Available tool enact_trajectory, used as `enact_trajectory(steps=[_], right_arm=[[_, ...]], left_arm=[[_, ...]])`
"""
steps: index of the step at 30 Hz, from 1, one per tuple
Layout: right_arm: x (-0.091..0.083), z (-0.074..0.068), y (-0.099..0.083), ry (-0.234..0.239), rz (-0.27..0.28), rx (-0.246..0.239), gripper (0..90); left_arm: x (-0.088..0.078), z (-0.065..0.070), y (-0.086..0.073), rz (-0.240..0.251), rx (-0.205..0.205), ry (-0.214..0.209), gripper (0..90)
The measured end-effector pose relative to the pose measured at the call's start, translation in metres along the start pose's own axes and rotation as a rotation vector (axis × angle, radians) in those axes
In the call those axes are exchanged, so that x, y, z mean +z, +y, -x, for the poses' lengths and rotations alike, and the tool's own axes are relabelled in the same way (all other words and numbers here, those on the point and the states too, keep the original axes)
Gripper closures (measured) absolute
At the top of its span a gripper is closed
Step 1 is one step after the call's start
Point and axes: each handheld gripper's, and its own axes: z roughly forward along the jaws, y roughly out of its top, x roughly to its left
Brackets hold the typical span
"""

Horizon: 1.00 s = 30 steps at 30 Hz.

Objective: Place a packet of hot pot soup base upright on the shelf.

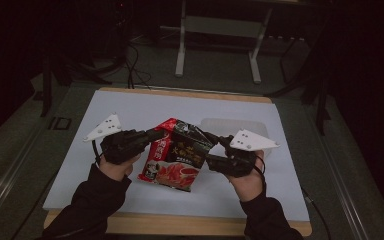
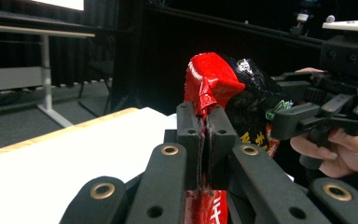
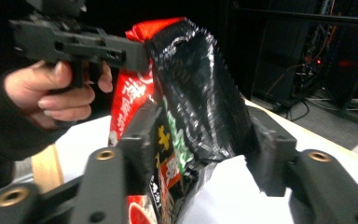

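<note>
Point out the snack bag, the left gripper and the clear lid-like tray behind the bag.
snack bag (image 1: 172, 162): high view, printed front panel.
left gripper (image 2: 204, 140): left gripper view, between its fingertips, clamped on the bag's red edge.
clear tray (image 1: 240, 125): high view, its top surface.

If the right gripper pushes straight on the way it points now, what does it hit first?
The snack bag: its black side already sits between the right gripper's spread fingers, so it would press into that at once. Beyond it is the left gripper, though depth there is unclear.
</note>
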Motion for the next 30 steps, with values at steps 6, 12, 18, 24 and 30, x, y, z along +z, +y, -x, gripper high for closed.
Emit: enact_trajectory(steps=[6,12,18,24,30], right_arm=[[0.004,0.001,0.000,0.002,-0.017,-0.018,64.4],[0.006,0.004,0.000,0.054,-0.041,0.024,72.6],[0.006,0.000,0.005,0.034,-0.054,0.018,75.4],[0.004,-0.006,0.016,0.019,-0.049,-0.006,76.5],[-0.001,-0.010,0.028,0.006,-0.048,-0.046,76.9]], left_arm=[[0.002,0.002,-0.001,-0.007,0.000,-0.015,87.6],[0.003,0.001,-0.002,-0.009,0.000,-0.008,87.5],[0.001,-0.004,-0.001,-0.016,-0.021,-0.031,87.2],[-0.002,-0.005,0.004,-0.004,-0.014,-0.045,86.3],[-0.005,-0.006,0.006,0.021,-0.020,-0.066,76.0]])
